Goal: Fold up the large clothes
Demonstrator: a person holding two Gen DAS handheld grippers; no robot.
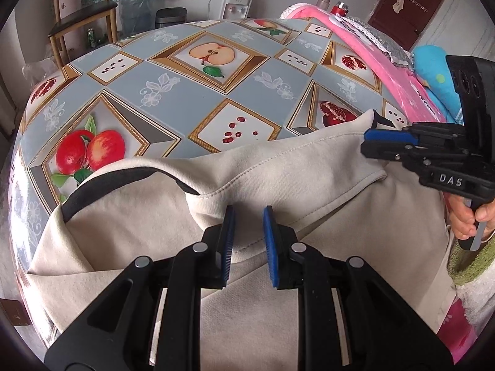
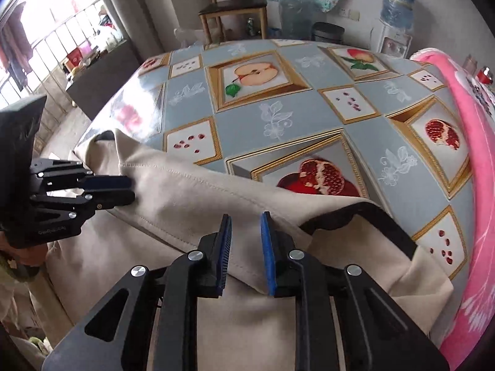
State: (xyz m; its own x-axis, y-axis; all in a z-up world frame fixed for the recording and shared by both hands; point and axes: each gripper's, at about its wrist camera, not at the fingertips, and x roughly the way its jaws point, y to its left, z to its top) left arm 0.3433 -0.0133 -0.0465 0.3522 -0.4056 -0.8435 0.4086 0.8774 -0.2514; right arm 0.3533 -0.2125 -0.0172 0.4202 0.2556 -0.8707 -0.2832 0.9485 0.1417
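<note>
A large beige garment (image 1: pixel 278 167) with black trim (image 1: pixel 123 176) lies over the near edge of the table, with a fold raised along its upper hem. My left gripper (image 1: pixel 249 213) pinches a bunched fold of the fabric between its blue pads. In the right wrist view the left gripper (image 2: pixel 131 188) is at the left, closed on the hem. My right gripper (image 2: pixel 246 216) grips the garment (image 2: pixel 185 185) near its black-edged opening (image 2: pixel 371 216). In the left wrist view the right gripper (image 1: pixel 366 142) holds the lifted corner at the right.
The table wears a glossy blue-grey cloth with fruit pictures (image 1: pixel 185 92). A pink blanket (image 1: pixel 355 49) lies along its right side. A wooden chair (image 1: pixel 83 15), a dark bin (image 1: pixel 170 17) and a water dispenser (image 1: pixel 236 3) stand beyond. A person's hand (image 1: pixel 467 219) grasps the right gripper's handle.
</note>
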